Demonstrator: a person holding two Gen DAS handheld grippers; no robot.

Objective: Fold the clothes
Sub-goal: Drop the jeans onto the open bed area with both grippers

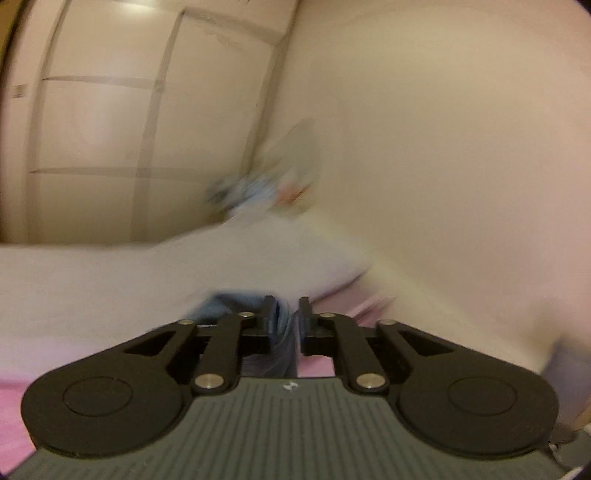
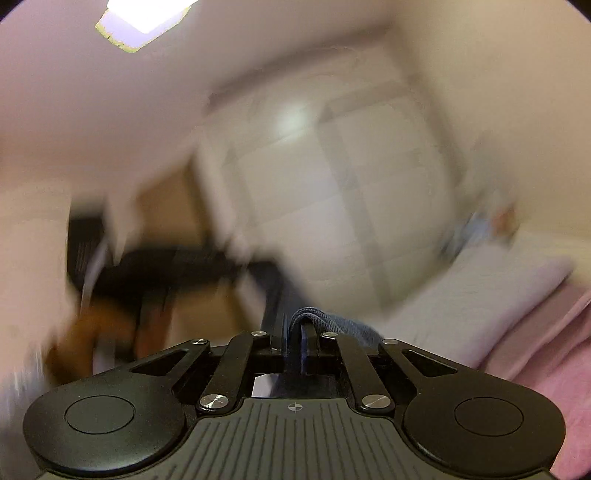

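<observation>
Both views are smeared by motion. A blue denim garment (image 1: 229, 306) drapes over the left finger of my left gripper (image 1: 286, 306) and hangs down between the two fingers, which stand slightly apart with the cloth filling the gap. In the right wrist view a fold of the same blue denim (image 2: 347, 326) loops over the fingertips of my right gripper (image 2: 299, 328), whose fingers pinch it closely. Both grippers are lifted above the bed, and the rest of the garment hangs out of sight below them.
A pink bedsheet (image 1: 14, 413) (image 2: 554, 369) lies below, with a white pillow or quilt (image 1: 110, 280) (image 2: 480, 295) on it. Beyond stand a pale wardrobe (image 1: 99, 122) (image 2: 332, 184), blurred colourful items (image 1: 258, 188) in the corner and dark furniture (image 2: 147, 269) at left. A ceiling lamp (image 2: 144, 22) glows.
</observation>
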